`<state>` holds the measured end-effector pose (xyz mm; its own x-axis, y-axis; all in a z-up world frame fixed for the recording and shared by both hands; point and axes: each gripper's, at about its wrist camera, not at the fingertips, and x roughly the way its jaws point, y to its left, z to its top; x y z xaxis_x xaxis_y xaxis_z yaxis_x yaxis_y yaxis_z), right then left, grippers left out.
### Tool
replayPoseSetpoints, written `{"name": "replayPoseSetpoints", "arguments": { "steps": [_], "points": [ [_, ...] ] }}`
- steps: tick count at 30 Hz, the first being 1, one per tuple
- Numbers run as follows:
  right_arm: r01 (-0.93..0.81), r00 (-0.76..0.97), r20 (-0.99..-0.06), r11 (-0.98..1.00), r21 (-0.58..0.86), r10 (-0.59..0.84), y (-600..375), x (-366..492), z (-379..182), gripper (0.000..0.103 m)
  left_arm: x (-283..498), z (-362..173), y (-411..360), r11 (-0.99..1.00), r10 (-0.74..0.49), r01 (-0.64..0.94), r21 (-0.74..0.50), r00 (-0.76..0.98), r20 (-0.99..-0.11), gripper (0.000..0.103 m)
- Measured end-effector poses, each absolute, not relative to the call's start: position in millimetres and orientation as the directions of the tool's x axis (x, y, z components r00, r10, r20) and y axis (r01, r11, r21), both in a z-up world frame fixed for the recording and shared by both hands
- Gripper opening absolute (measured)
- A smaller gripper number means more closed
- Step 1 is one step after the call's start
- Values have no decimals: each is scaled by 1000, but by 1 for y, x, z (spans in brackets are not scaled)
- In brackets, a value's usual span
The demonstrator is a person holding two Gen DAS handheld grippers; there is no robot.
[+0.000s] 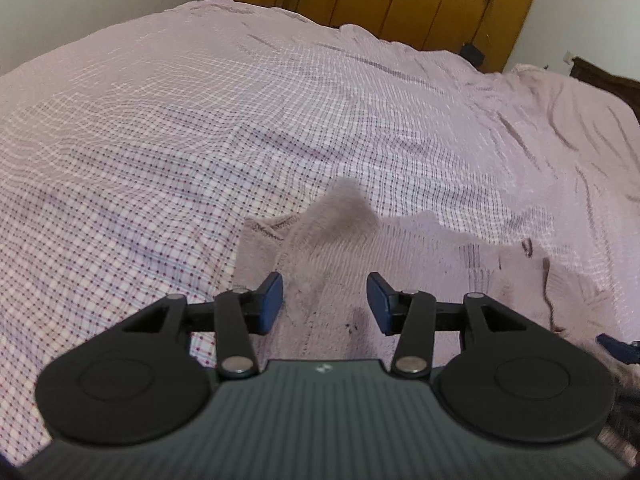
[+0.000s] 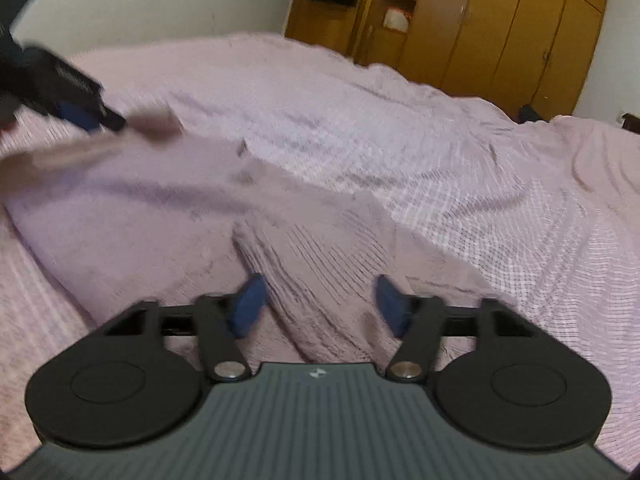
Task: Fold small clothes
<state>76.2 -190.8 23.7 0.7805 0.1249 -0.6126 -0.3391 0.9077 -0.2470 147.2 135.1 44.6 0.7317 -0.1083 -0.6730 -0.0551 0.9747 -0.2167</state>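
Note:
A small mauve ribbed garment [image 1: 400, 264] lies rumpled on the checked bedsheet [image 1: 160, 140]. My left gripper [image 1: 325, 300] hovers over its near left part. The blue pads [image 1: 272, 300] stand apart, open, with cloth below and nothing pinched. Just ahead of it a corner of the garment sticks up in a peak. In the blurred right wrist view the garment [image 2: 140, 232] spreads to the left. My right gripper [image 2: 320, 306] is open, and a raised ridge of cloth runs between its blue pads [image 2: 250, 304] without being pressed. The left gripper [image 2: 86, 116] shows at the upper left, at the garment's far corner.
The pink checked sheet [image 2: 500, 208] covers the whole bed, with wrinkles towards the right. Wooden wardrobes [image 2: 520, 32] stand beyond the far edge of the bed. A dark object [image 1: 472, 53] sits on the floor by the wardrobe. White wall at the left.

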Motion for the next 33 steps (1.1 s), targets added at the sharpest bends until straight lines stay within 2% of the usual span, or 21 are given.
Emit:
{"name": "replayPoseSetpoints", "arguments": {
  "steps": [1, 2, 5, 11, 18, 22, 25, 26, 27, 28, 29, 31, 33],
  "points": [
    [-333, 772, -624, 912, -240, 117, -193, 79, 22, 16, 147, 43, 135, 976, -104, -55, -210, 730, -675, 48],
    [-318, 772, -626, 920, -231, 109, -197, 82, 22, 8, 148, 42, 136, 978, -97, -57, -202, 729, -677, 48],
    [-247, 811, -579, 947, -205, 86, -214, 88, 37, 6, 151, 38, 141, 977, -75, -82, -194, 725, -685, 48],
    [-76, 851, -522, 972, -222, -52, -258, 129, 54, 6, 155, 31, 147, 973, -75, -101, -209, 716, -694, 48],
    [38, 780, -608, 981, -191, -149, -291, 159, 15, 6, 160, 24, 142, 980, -54, -93, -175, 725, -687, 48],
    [67, 777, -615, 988, -138, -139, -296, 159, 0, 7, 163, 20, 139, 983, -64, -68, -168, 739, -671, 51],
    [63, 776, -618, 991, -119, -124, -300, 161, 4, 13, 166, 17, 137, 986, -67, -54, -160, 749, -660, 50],
    [62, 778, -617, 992, -111, -118, -301, 160, 6, 17, 166, 16, 135, 988, -62, -49, -149, 751, -658, 46],
    [64, 780, -615, 993, -104, -114, -303, 160, 9, 20, 166, 15, 134, 989, -61, -43, -141, 754, -654, 35],
    [69, 785, -609, 993, -97, -114, -304, 159, 11, 27, 166, 15, 132, 989, -72, -28, -142, 756, -650, 18],
    [74, 791, -601, 993, -93, -115, -305, 158, 14, 36, 164, 17, 131, 990, -66, -29, -136, 762, -644, 15],
    [78, 805, -582, 994, -82, -111, -306, 154, 18, 46, 159, 23, 131, 990, -58, -37, -138, 782, -621, 11],
    [69, 819, -566, 995, -68, -96, -307, 149, 23, 46, 155, 30, 136, 985, -40, -67, -156, 801, -598, 11]
  ]
}}
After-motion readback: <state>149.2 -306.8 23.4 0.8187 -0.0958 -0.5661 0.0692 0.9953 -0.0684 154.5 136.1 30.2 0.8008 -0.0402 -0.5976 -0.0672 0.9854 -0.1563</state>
